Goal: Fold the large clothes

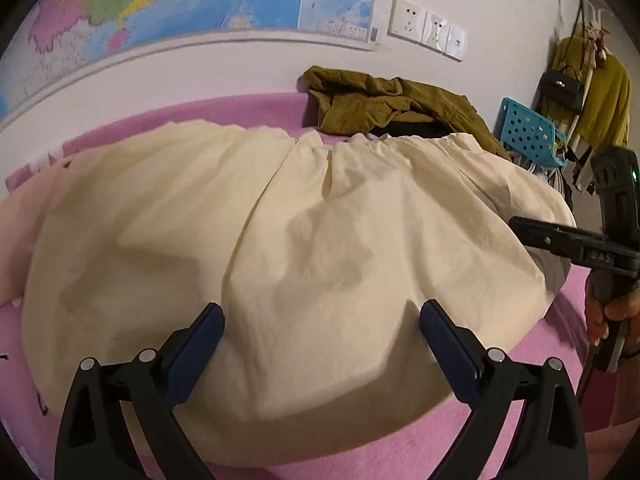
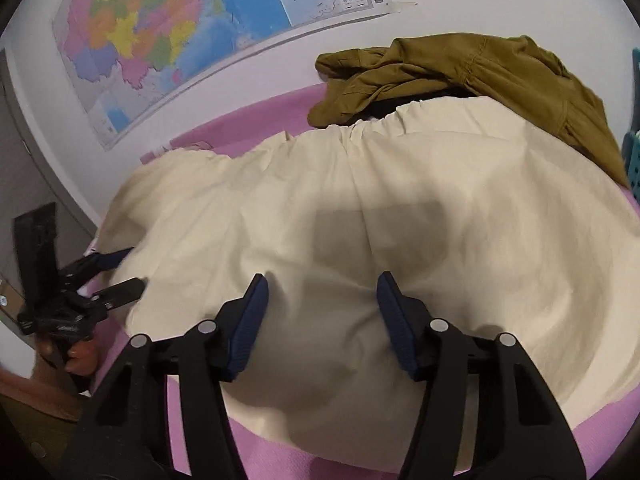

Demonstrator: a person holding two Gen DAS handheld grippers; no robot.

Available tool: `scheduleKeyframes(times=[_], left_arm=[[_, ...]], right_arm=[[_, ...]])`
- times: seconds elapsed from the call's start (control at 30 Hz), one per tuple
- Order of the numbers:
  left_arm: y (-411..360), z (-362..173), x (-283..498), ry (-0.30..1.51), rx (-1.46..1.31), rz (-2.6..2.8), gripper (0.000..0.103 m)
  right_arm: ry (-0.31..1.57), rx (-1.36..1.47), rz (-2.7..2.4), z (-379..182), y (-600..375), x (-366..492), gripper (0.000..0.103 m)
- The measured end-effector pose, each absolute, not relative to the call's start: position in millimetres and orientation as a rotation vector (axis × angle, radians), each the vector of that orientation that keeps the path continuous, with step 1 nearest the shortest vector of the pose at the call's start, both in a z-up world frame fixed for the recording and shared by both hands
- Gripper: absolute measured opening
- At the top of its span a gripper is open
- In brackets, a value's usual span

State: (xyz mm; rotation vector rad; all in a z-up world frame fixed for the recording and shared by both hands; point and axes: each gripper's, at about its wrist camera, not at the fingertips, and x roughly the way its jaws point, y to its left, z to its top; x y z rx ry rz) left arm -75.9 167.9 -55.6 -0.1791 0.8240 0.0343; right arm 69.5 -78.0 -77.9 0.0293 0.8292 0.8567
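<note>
A large cream garment lies spread over the pink bed cover, its gathered edge toward the wall. My left gripper hovers open over the garment's near edge, its blue pads wide apart and nothing pinched. In the right wrist view the same cream garment fills the middle. My right gripper stands open above it, and cloth bulges up between the pads without being pinched. The left gripper shows at the garment's left edge. The right gripper reaches in at the garment's right edge.
An olive-brown jacket lies crumpled at the back by the wall, partly over the cream garment's far right. A blue perforated basket stands to the right, with hanging clothes and a black bag behind. A map and wall sockets hang on the wall.
</note>
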Motion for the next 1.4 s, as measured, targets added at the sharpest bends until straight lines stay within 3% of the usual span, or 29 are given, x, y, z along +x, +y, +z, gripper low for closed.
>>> scheduleKeyframes(times=[0.27,0.33,0.4,0.63,0.8,0.83,0.87,0.93,1.03,1.13,1.2,1.23,1.27,1.4], left_arm=[[172,-57,-74,0.832,-0.207,0.043,0.095],[172,-57,-74,0.831,-0.212,0.043,0.095],[174,-57,-73,0.833,-0.213,0.049,0.095],[178,-58,-72,0.838,-0.221,0.053,0.095],[178,-59,-71,0.838,-0.219,0.058,0.095],[177,-58,-72,0.837,-0.219,0.061,0.095],[177,-58,-72,0.837,-0.217,0.062,0.095],[177,-58,-72,0.837,-0.217,0.063,0.095],[178,-58,-74,0.839,-0.219,0.071,0.095],[181,-59,-77,0.837,-0.226,0.074,0.095],[182,-59,-79,0.834,-0.221,0.078,0.095],[181,-58,-79,0.831,-0.214,0.080,0.095],[180,-57,-81,0.829,-0.202,0.088,0.095],[184,-52,-94,0.812,-0.193,0.106,0.094]], right_arm=[[0.757,0.130,0.692,-62,-147,82,0.057],[0.784,0.118,0.643,-75,-158,91,0.054],[0.798,0.061,0.603,-82,-158,92,0.044],[0.702,0.267,0.556,-66,-233,74,0.052],[0.772,0.301,0.482,-90,-256,80,0.054],[0.798,0.300,0.495,-98,-253,84,0.045],[0.809,0.304,0.521,-102,-250,85,0.028],[0.802,0.311,0.556,-105,-248,87,0.014],[0.733,0.345,0.601,-86,-256,88,0.009],[0.699,0.273,0.575,-76,-250,84,0.009],[0.775,0.243,0.525,-87,-243,91,0.017],[0.823,0.207,0.473,-93,-240,94,0.027],[0.807,0.191,0.441,-91,-238,91,0.034],[0.658,0.159,0.473,-56,-221,60,0.044]])
